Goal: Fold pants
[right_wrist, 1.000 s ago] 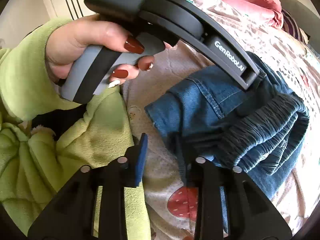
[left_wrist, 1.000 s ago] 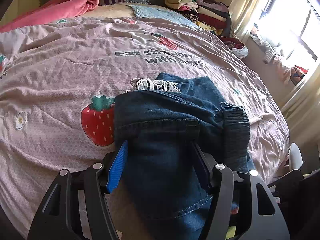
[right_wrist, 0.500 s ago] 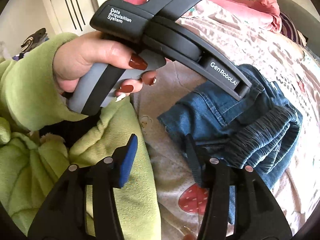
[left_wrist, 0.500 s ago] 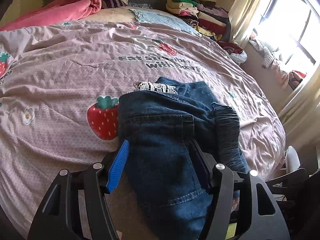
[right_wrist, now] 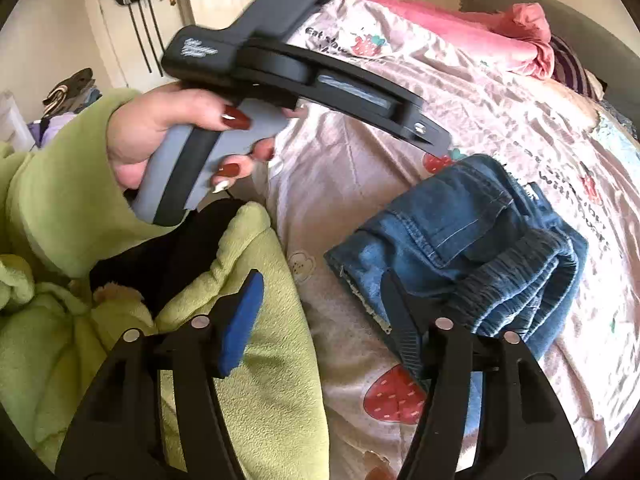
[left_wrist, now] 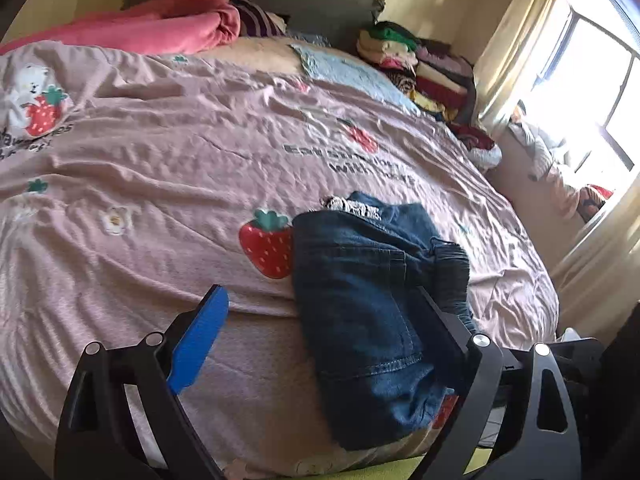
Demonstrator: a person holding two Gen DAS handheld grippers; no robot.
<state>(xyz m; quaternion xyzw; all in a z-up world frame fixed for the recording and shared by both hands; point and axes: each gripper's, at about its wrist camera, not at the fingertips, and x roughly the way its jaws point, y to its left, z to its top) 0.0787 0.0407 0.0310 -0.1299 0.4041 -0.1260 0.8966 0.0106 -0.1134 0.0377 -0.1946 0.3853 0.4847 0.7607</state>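
The blue denim pants point(left_wrist: 360, 304) lie folded in a compact bundle on the pink strawberry bedspread point(left_wrist: 160, 168), near the bed's front edge. They also show in the right wrist view point(right_wrist: 480, 240), with the elastic waistband on the right side. My left gripper point(left_wrist: 324, 320) is open and empty, raised above the bed just short of the pants. Its body point(right_wrist: 304, 76) shows in the right wrist view, held in a hand above the bed. My right gripper point(right_wrist: 324, 312) is open and empty, with one finger over the pants' near corner.
A pink blanket point(left_wrist: 160, 32) lies bunched at the head of the bed. A stack of folded clothes point(left_wrist: 416, 64) sits at the far right corner. A bright window point(left_wrist: 592, 92) is on the right. The person's green fleece sleeve point(right_wrist: 60, 200) and lap fill the left of the right wrist view.
Both grippers have pulled back and up from the pants. The left gripper's jaws have opened wider, and the pants now lie free on the bed.
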